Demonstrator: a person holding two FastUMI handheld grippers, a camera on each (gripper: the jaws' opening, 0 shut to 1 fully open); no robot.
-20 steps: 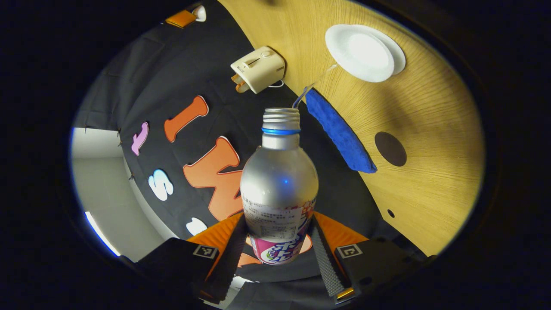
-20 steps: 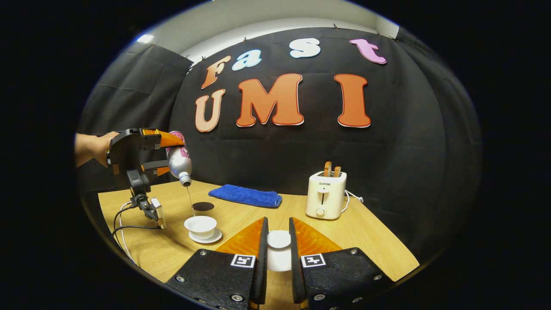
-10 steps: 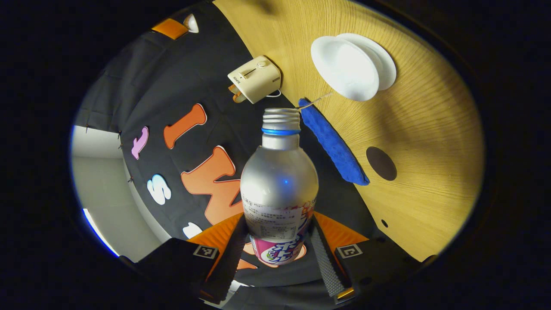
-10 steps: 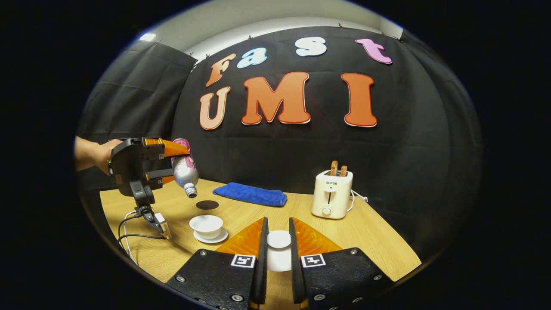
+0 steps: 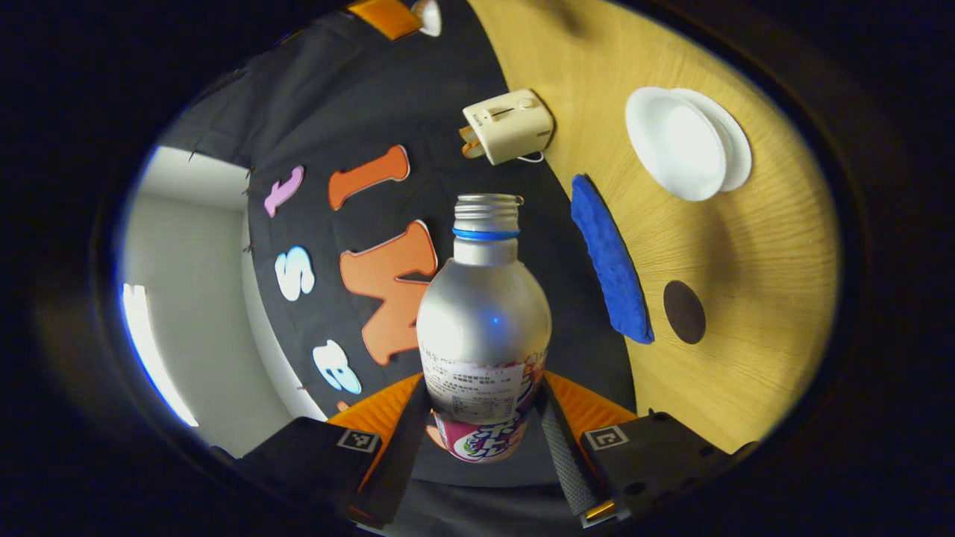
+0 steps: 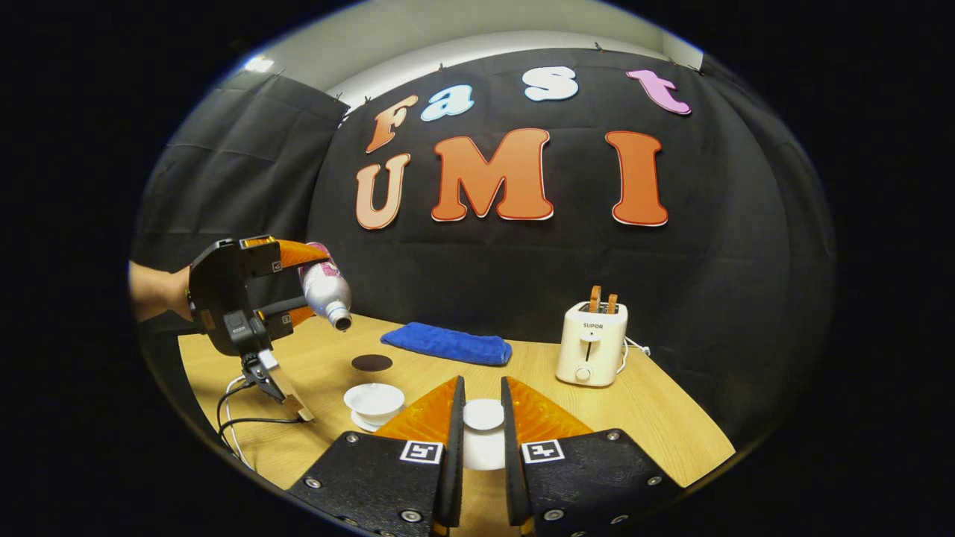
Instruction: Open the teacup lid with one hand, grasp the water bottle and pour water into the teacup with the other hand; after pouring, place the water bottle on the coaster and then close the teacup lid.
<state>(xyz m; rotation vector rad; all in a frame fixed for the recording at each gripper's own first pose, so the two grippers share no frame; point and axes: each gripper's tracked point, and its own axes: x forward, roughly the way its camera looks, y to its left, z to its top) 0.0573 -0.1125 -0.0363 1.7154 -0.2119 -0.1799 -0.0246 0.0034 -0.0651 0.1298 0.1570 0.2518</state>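
I've got the silver metal water bottle with the pink label [image 5: 483, 328] clamped between my left gripper [image 5: 483, 440]'s two fingers, both pressing its lower body, open neck pointing straight ahead of the camera. In the right gripper view that bottle [image 6: 326, 289] hangs in the air over the left end of the light wooden desk [image 6: 656, 418], tilted so its mouth points down and to the right, with a hand [image 6: 160, 291] behind the left gripper [image 6: 310, 282]. The white porcelain teacup on its white saucer [image 6: 374, 401] sits on the desk below and slightly right of the mouth, uncovered. The round dark brown coaster [image 6: 371, 362] lies just behind the cup, apart from it, and the folded blue cloth [image 6: 448, 343] is near the desk's far edge. The cream toaster with two slices in it [image 6: 594, 344] stands toward the far right corner. My right gripper [image 6: 483, 432] is pinched narrow on the round white teacup lid [image 6: 483, 415], both fingers touching it, held above the near edge.
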